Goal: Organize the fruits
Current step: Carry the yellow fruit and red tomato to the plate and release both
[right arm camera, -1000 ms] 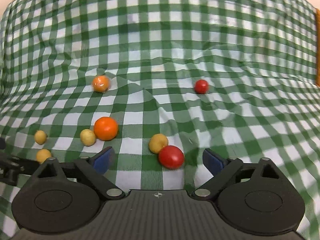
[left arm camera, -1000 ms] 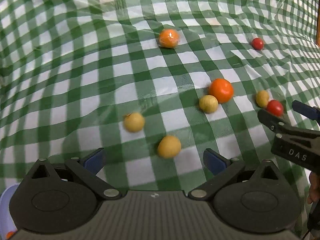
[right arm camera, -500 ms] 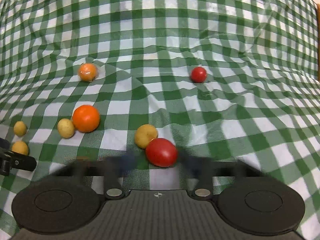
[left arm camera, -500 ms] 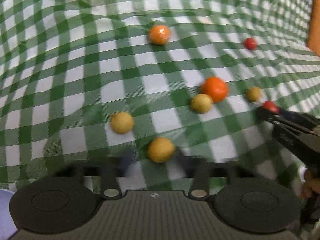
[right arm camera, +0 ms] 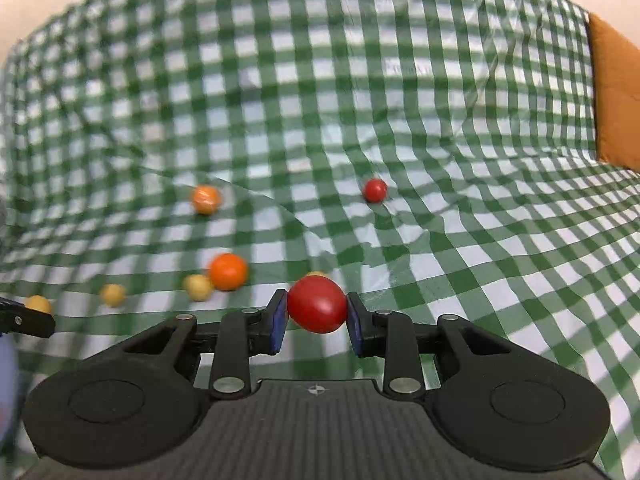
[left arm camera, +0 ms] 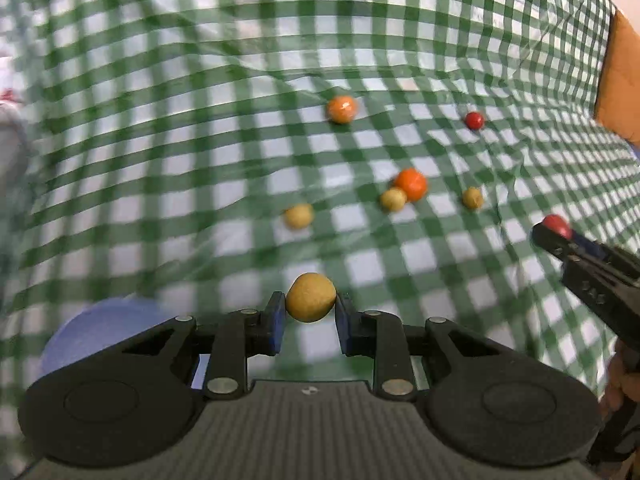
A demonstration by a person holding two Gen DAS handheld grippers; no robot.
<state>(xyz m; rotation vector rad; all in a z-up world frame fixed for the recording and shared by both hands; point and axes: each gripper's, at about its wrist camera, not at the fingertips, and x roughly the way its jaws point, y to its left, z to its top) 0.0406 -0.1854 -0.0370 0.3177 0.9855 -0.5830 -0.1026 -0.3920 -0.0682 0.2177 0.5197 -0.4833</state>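
Left wrist view, nearest first: the left gripper (left arm camera: 311, 312) has its jaws clenched on a yellow fruit (left arm camera: 311, 297), pinched between the blue pads and carried clear of the checked cloth (left arm camera: 160, 120) that covers the bench. At about eight o'clock, just beside the gripper body, lies a pale blue dish (left arm camera: 100, 330), blurred, so its contents cannot be told. At three o'clock the right gripper (left arm camera: 554, 232) reaches in with a red fruit (left arm camera: 556, 222) at its tip.

From the right wrist view the same hold is plain: jaws grasping the red fruit between both pads, also off the cloth, with one more yellow fruit (right arm camera: 318, 275) peeping out just behind it.

Judging by this, the step in hand is the carry: each hand has a piece picked and now needs somewhere to put it. The next move likely calls for swinging the yellow one toward the blue dish and letting it go low, so that a round fruit does not roll off; where the red one belongs is not shown.

Farther out, toward twelve and one o'clock in the left view, sit a second yellow fruit (left arm camera: 298, 216), a third (left arm camera: 393, 199) touching an orange one (left arm camera: 411, 184), a fourth (left arm camera: 473, 197), then a paler orange fruit (left arm camera: 341, 109) and a small red one (left arm camera: 474, 120). Nothing blocks either hand, though the cloth is rumpled and the two grippers work near each other.
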